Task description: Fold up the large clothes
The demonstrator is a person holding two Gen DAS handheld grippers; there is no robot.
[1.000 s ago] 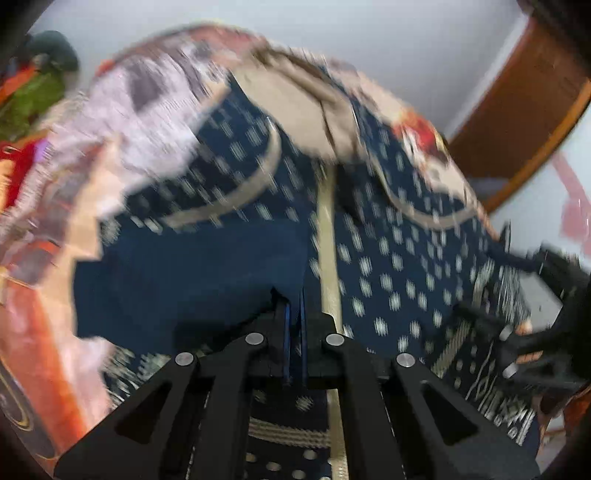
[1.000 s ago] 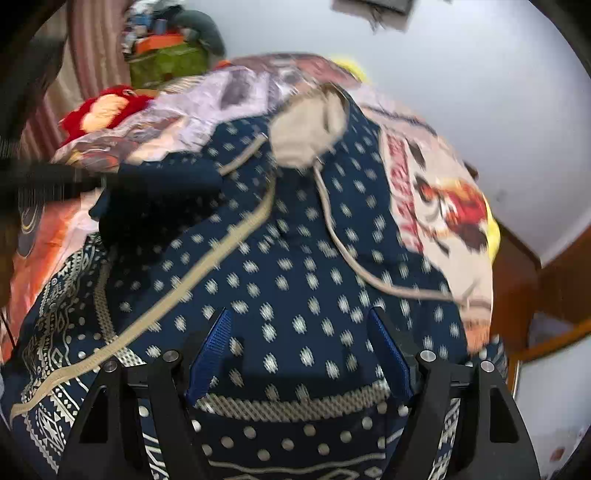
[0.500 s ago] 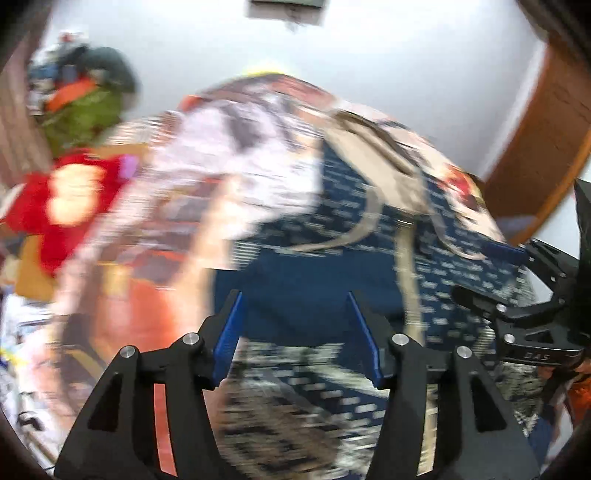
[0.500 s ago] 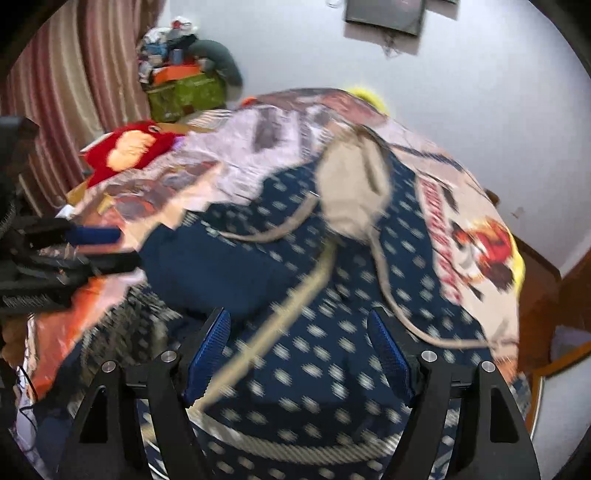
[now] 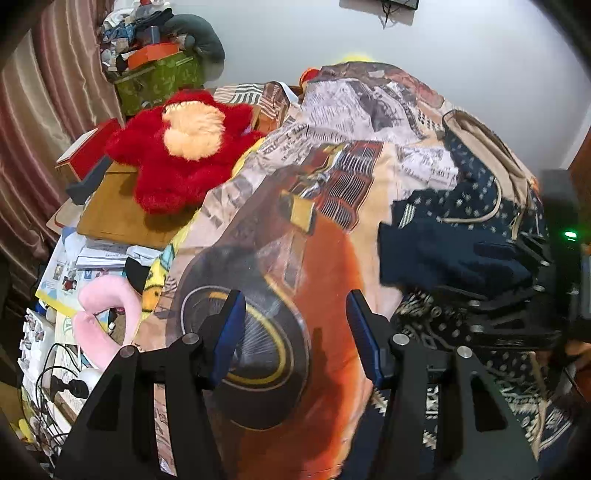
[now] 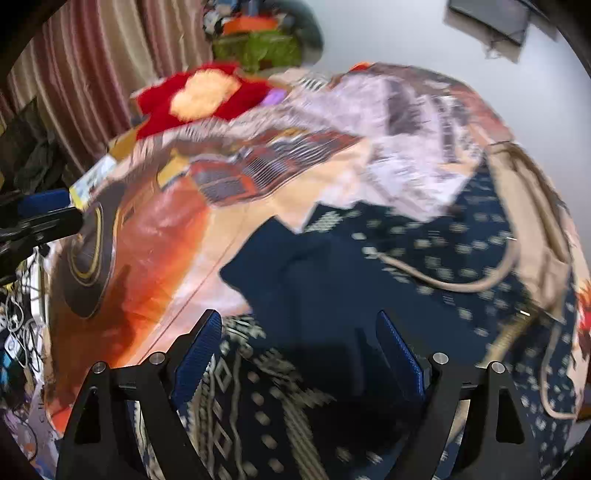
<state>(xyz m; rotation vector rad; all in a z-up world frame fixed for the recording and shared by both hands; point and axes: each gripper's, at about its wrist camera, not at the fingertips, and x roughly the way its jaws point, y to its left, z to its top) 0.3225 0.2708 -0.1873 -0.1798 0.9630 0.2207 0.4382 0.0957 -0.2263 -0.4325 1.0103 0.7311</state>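
Left wrist view: left hand-held gripper (image 5: 291,334), fingers spread, nothing held, above car-print bedspread (image 5: 280,229). Navy dotted hooded garment (image 5: 461,236) laid flat on bed at right for folding; right hand-held gripper (image 6: 299,350) likewise agape, empty, above its sleeve.

Right wrist view motion-blurred; navy garment (image 6: 424,258) pattern smeared. Garment's lower part cut off at bottom edge. Wall fixture (image 5: 384,5) clipped at top.

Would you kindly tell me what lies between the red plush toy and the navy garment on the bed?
In the left wrist view, only the printed bedspread with its orange car picture lies between the red plush toy and the navy garment.
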